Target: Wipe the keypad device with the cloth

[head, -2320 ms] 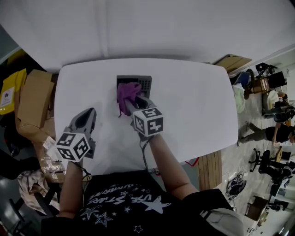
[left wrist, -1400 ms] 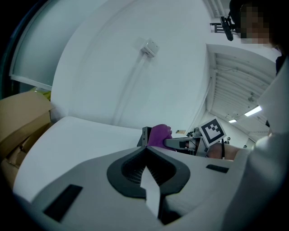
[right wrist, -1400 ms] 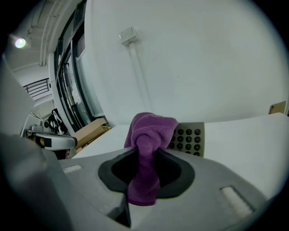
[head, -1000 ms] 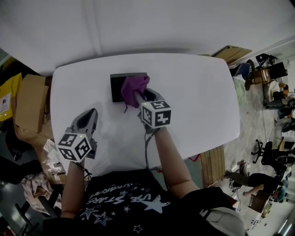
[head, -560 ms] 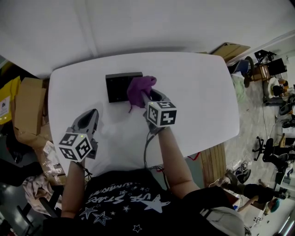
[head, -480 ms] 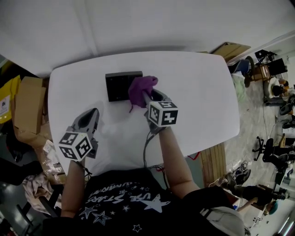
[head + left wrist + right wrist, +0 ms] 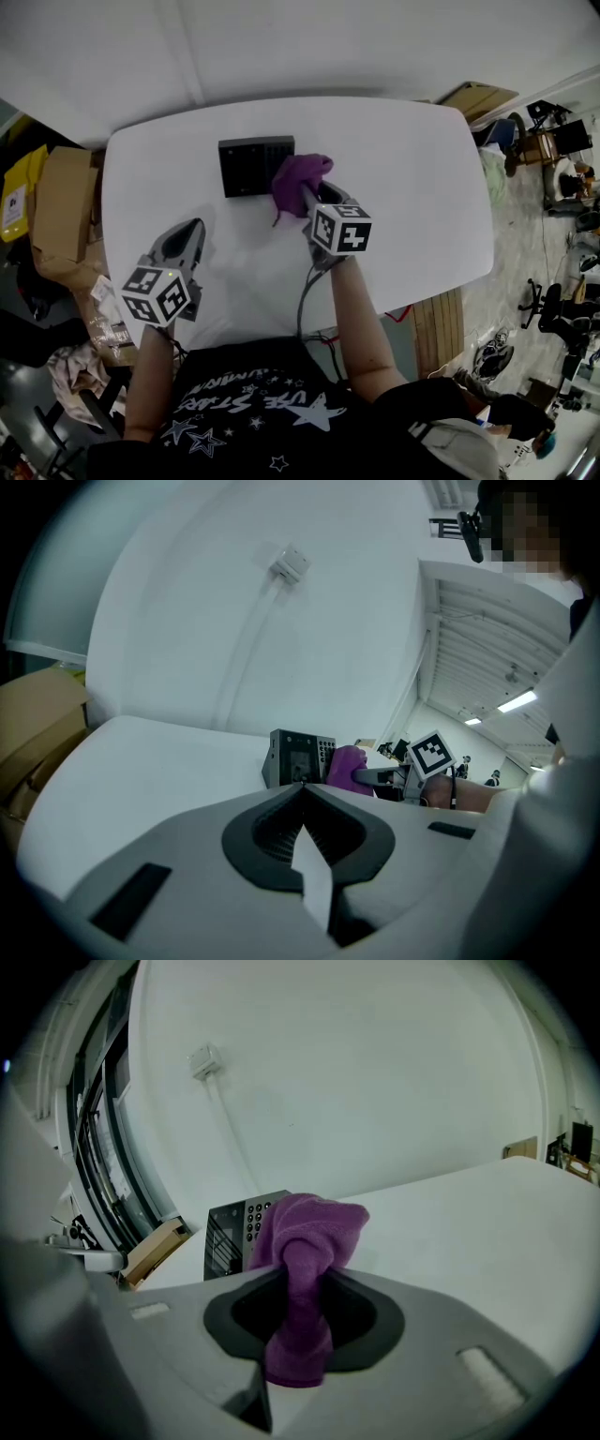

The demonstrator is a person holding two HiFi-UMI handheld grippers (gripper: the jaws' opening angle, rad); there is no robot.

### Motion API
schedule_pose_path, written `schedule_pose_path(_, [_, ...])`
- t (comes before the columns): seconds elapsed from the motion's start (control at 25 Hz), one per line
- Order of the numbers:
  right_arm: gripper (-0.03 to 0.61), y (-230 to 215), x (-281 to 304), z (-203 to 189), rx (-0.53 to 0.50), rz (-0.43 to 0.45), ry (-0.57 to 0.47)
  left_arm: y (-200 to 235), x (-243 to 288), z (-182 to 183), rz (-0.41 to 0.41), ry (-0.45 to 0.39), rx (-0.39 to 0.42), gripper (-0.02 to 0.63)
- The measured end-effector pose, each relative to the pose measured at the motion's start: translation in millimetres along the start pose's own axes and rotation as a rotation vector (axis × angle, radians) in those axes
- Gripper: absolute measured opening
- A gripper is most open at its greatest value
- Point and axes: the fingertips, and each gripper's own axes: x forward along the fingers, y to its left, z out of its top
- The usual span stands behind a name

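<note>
A black keypad device (image 7: 256,165) stands on the white table (image 7: 412,187), towards its far side; it also shows in the left gripper view as the keypad device (image 7: 298,758) and in the right gripper view as the keypad device (image 7: 242,1230). My right gripper (image 7: 306,194) is shut on a purple cloth (image 7: 300,177), just right of the device, the cloth (image 7: 305,1269) bunched between the jaws and clear of the keypad. The left gripper (image 7: 183,239) rests near the table's front left, shut and holding nothing, well short of the device.
Cardboard boxes (image 7: 61,216) and bags lie on the floor left of the table. A wooden pallet (image 7: 441,323) sits at the front right. A white wall (image 7: 356,1082) with a cable runs behind the table. Office chairs stand at the far right.
The right gripper has carried the cloth rightwards off the keypad face, so it is now beside the device's right edge. The left gripper has stayed put.
</note>
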Motion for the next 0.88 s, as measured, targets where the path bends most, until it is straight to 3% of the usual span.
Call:
schedule_pose_path(0.48, [0.1,17.7,-18.2,-8.6,-0.013,-0.011,0.0,5.4,-30.4,-7.5,0.007,-0.028,-0.021,0.008])
schedule_pose_path(0.88, [0.1,67.6,-74.5,-28.6,-0.03,-0.084,-0.056,0.7,-80.0,-20.4,-0.093,-0.046,0.007,0.008])
